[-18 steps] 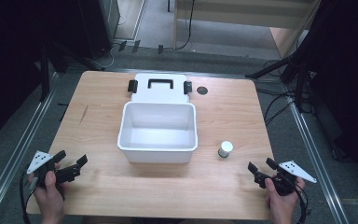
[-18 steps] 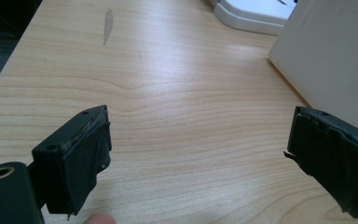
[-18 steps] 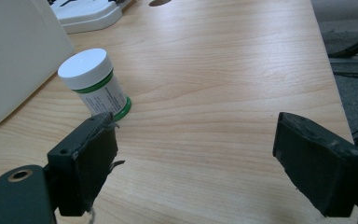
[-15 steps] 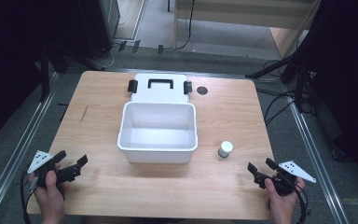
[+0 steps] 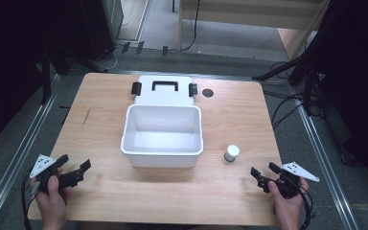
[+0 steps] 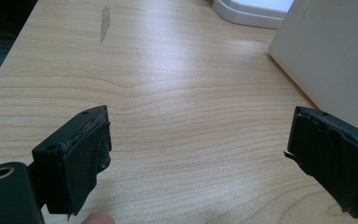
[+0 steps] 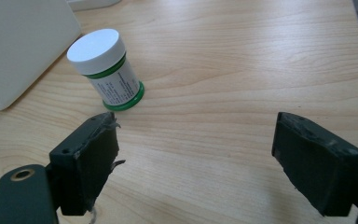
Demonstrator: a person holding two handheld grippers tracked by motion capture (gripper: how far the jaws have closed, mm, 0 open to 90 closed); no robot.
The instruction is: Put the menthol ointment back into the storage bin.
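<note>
We count 1 white bin (image 5: 163, 136) at frame centre, 1 lid (image 5: 164, 90) w/ 1 black handle just above it, 1 small jar (image 5: 231, 153) lower right, 2 tongs, 1 worktop (image 5: 235, 120).

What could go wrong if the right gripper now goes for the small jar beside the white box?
The jar is small, round and upright, so one jaw of the open right gripper could nudge it first and tip or roll it. It also stands close to the white box, so the jaw on that side may bump the box wall. The left gripper is far off and could not steady either.
</note>
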